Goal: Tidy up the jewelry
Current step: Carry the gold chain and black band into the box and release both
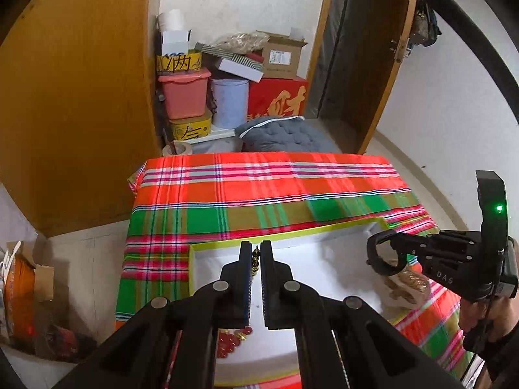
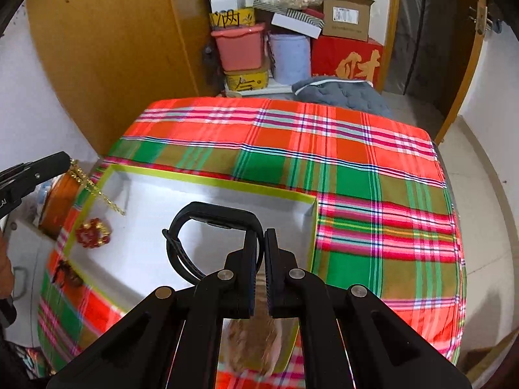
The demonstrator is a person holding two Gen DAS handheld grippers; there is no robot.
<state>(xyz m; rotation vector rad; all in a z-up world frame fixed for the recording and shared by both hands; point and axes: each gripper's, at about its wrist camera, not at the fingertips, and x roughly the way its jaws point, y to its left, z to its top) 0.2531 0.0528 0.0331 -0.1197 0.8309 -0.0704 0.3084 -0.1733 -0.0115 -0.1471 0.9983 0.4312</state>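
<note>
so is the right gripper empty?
No, the right gripper is shut on the strap of a black wristband, held above the white tray.

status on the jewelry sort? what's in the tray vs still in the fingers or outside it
Done: a red-and-gold beaded bracelet already lies in the white tray. In hand: the left gripper is shut on a gold chain dangling over the tray; the right gripper is shut on a black watch band above it. Left: releasing both. A brownish item remains near the tray's edge; unclear what.
</note>
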